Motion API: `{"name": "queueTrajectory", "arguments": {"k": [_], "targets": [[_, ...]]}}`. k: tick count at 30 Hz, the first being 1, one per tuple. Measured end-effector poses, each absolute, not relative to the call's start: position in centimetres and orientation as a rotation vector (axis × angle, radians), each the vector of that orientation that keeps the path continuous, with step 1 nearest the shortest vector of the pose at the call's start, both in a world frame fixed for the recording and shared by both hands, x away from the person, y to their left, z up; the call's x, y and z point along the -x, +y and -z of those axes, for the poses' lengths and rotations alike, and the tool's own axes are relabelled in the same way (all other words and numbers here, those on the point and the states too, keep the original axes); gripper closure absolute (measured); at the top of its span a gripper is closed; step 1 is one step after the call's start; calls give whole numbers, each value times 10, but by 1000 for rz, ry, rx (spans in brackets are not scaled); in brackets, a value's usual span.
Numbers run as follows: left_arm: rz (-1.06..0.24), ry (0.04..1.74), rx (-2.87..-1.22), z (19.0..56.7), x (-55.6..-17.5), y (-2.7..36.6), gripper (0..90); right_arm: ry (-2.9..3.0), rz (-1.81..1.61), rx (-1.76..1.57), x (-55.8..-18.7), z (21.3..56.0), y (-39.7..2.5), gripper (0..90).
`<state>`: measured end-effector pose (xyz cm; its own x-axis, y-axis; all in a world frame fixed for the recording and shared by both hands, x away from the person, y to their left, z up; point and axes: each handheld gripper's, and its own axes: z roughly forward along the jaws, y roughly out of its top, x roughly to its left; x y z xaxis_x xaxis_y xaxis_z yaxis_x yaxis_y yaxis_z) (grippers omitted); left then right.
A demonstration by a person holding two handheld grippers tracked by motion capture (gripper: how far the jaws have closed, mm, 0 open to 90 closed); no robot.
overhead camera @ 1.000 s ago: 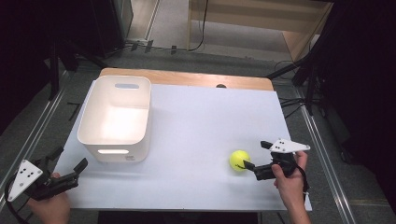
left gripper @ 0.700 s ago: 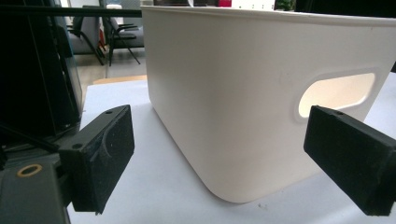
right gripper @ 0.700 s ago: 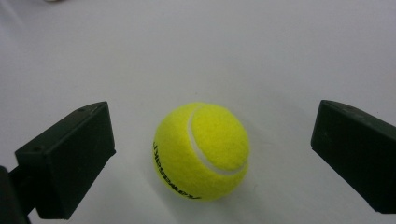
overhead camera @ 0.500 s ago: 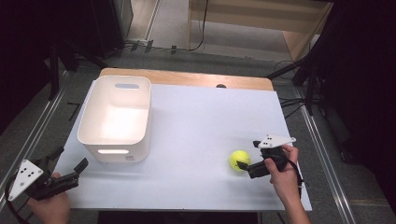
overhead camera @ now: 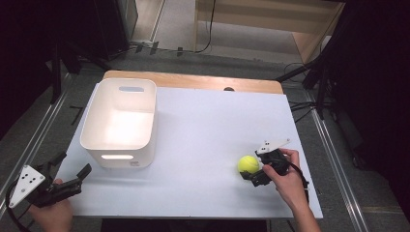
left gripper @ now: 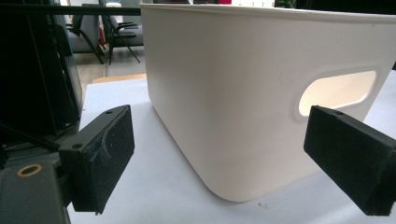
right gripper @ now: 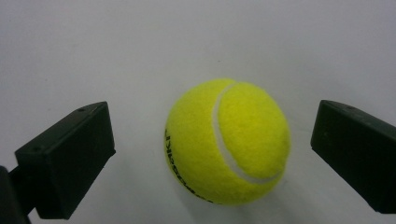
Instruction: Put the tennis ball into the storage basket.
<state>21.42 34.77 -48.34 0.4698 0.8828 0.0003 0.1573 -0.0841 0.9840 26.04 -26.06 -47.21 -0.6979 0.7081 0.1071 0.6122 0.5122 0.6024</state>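
Right gripper (overhead camera: 252, 175) spread wide, jaws flanking the fuzzy yellow tennis ball (overhead camera: 248, 164) at the table's near right, lined up for a grasp. Left gripper (overhead camera: 72, 176) unclenched, empty, waiting beside the white plastic bin (overhead camera: 119, 123).

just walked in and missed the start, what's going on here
A person at a white table holds a two-jaw gripper in each hand. The right gripper is open, its jaws on either side of a yellow felt tennis ball without touching it. The left gripper sits open near the table's front corner, facing a white plastic bin.
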Motion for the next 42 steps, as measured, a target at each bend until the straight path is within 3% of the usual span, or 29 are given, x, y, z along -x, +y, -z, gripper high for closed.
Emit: {"name": "queueTrajectory", "arguments": {"k": [8,9,11,17,23,42], "targets": [[-781,936,-1559,483,-214,347,86,2639,-845,-1160,-264,480,-255,0],[-781,936,-1559,483,-214,347,85,2644,-831,-1159,-265,481,-254,15],[-781,936,-1559,483,-214,347,85,2627,-806,-1156,-265,482,-254,159],[-784,938,-1559,484,-214,347,85,2628,-772,-1169,-266,482,-254,162],[-785,934,-1558,484,-214,347,85,2636,-730,-1163,-266,485,-252,223],[-783,933,-1559,484,-214,348,86,2643,-745,-1115,-268,481,-251,236]]}}
